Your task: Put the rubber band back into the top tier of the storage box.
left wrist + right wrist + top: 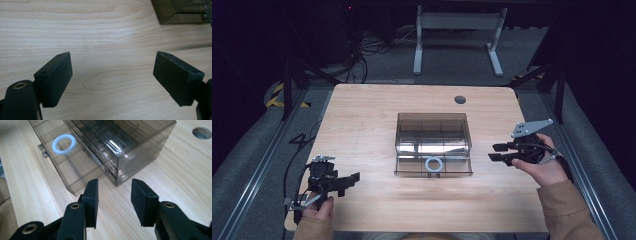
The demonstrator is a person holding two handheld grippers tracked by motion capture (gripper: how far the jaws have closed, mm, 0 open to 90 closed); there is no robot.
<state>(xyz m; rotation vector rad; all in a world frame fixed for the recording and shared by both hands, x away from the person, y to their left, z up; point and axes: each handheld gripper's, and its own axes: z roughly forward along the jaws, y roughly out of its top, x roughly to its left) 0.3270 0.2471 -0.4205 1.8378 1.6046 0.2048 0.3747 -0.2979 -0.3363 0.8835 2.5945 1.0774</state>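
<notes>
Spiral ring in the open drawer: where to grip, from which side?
Judging by its pose, from above: the spiral ring lies flat in the pulled-out drawer, whose walls block a level approach. Pinch one arc of the coil, one pad inside the loop, one outside.

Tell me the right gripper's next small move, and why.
Probably ease the right gripper toward the pulled-out drawer to push it in. Its jaws are open and empty, aimed at the smoky box, and the white ring already lies inside the drawer.
</notes>
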